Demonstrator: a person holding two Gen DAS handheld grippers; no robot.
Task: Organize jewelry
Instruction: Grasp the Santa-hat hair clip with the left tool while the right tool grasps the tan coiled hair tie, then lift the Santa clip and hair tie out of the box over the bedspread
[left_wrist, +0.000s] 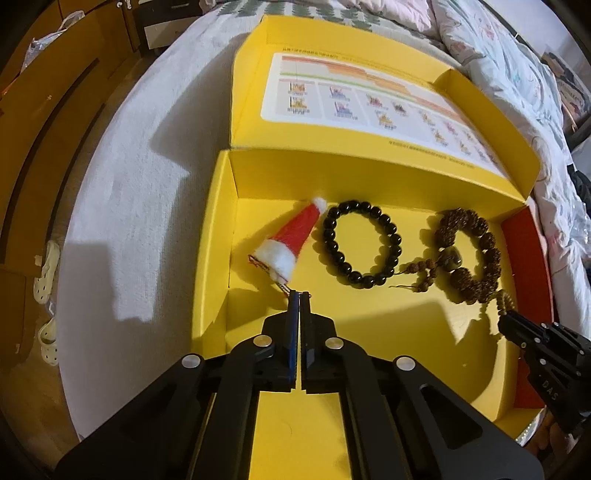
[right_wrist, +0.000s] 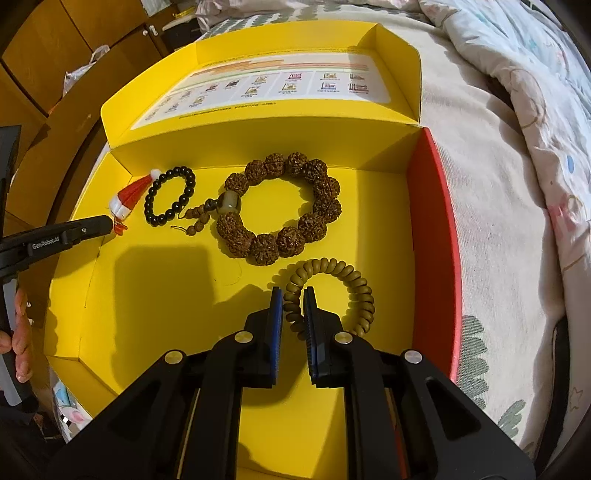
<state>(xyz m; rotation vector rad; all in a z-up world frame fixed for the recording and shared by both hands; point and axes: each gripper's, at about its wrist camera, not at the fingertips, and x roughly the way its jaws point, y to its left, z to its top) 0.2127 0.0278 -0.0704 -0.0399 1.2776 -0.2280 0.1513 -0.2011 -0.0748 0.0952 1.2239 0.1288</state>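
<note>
An open yellow box (left_wrist: 218, 229) (right_wrist: 373, 206) lies on a bed. Inside it lie a small red and white Santa hat clip (left_wrist: 290, 240) (right_wrist: 127, 197), a black bead bracelet (left_wrist: 356, 243) (right_wrist: 170, 201) and a rough brown seed bracelet (left_wrist: 469, 254) (right_wrist: 282, 206). My left gripper (left_wrist: 299, 293) (right_wrist: 107, 224) is shut on the metal clip end of the hat, low on the box floor. My right gripper (right_wrist: 293, 295) (left_wrist: 504, 319) is shut on an olive flat-bead bracelet (right_wrist: 351, 286) at the box's right side.
The box lid (left_wrist: 354, 92) (right_wrist: 280, 85) stands open behind, with a printed chart inside. A red side wall (right_wrist: 436, 236) bounds the box on the right. A quilt (right_wrist: 517, 110) lies right of it. Wooden floor and white slippers (left_wrist: 46, 273) are to the left.
</note>
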